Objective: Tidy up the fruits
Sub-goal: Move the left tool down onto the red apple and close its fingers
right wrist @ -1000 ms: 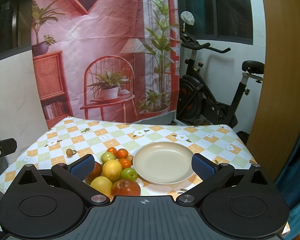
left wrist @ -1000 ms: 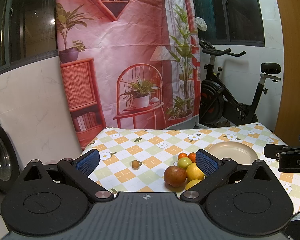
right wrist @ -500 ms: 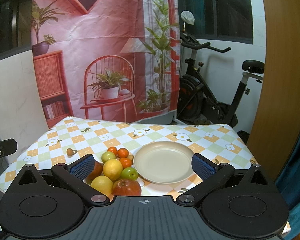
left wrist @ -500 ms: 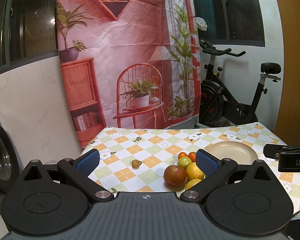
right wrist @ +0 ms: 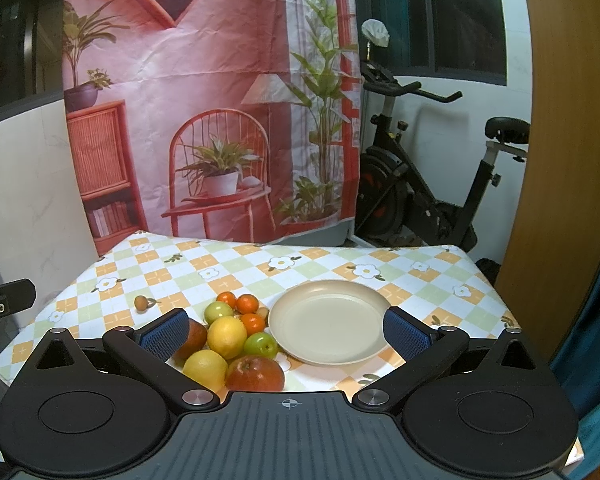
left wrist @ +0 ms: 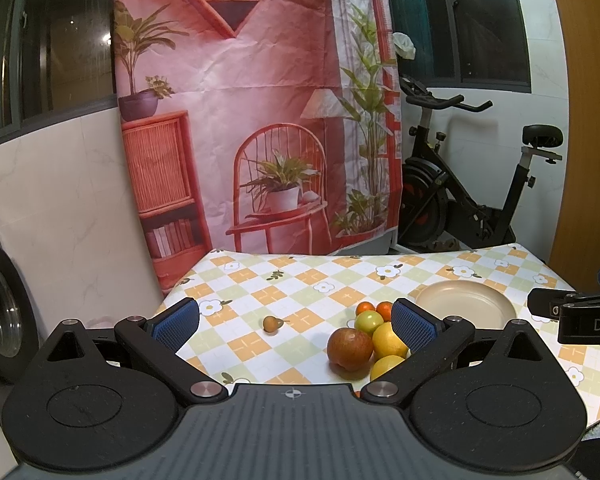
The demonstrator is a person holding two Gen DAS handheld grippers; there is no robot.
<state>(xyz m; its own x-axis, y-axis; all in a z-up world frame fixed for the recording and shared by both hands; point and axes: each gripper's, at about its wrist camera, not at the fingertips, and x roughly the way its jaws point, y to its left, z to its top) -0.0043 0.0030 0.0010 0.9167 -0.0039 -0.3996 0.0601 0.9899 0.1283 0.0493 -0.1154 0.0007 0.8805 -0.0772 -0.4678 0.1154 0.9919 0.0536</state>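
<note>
A pile of fruit lies on the checked tablecloth beside an empty beige plate [right wrist: 328, 322]. The pile has a red apple [right wrist: 255, 373], two yellow lemons [right wrist: 227, 336], a green apple [right wrist: 261, 345], a second red apple [left wrist: 350, 348] and small oranges [right wrist: 247, 303]. A tiny brown fruit [right wrist: 141, 302] lies apart to the left, seen also as the small brown fruit [left wrist: 271, 323] in the left wrist view. My right gripper [right wrist: 285, 332] hangs open above the near table edge, fruit and plate ahead of it. My left gripper [left wrist: 295, 324] is open too, left of the pile.
The table [right wrist: 420, 280] ends close at the front and right. A printed pink backdrop [right wrist: 204, 100] hangs behind it, and an exercise bike [right wrist: 428, 184] stands at the back right. A wooden panel [right wrist: 560, 160] rises on the right. A round drum door [left wrist: 0, 304] sits at the left.
</note>
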